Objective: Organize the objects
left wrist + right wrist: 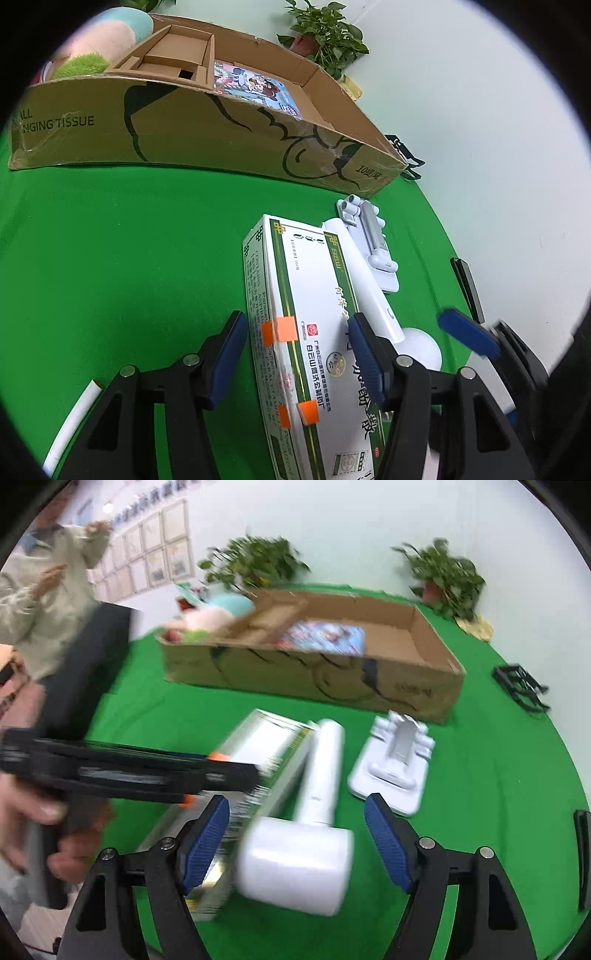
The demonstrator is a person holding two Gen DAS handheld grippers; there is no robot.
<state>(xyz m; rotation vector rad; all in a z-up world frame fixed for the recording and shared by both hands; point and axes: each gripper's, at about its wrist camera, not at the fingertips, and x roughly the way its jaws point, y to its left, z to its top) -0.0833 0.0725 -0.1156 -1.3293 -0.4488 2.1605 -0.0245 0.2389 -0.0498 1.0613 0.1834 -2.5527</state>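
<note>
Wide green table cover (110,229) under everything. On its far part a long brown cardboard box (221,144), open on top; inside, a cardboard insert (173,59) at one end and a colourful printed pack (255,88) lying flat near the middle. Behind the box a plush toy (107,40), and two potted plants (258,563) by the wall.

Nearer, a long white and green medicine carton (295,332) lying flat on the cover, with orange tape pieces on it. Just beside it, touching along one side, a white lint roller (314,812) – handle pointing to the cardboard box, thick roll end close to the camera. Next to the handle a white folding stand (391,764), flat on the cover. Further away at the edge, a small black rack (521,686).

Left gripper (299,350) astride the medicine carton, jaws about half apart, one blue pad on each side; the far pad at the carton's top edge, the near pad with a thin gap – real pressing not to be told.

Right gripper (297,838) opened wide around the roll end of the lint roller, pads clear of it on both sides, nothing gripped.
</note>
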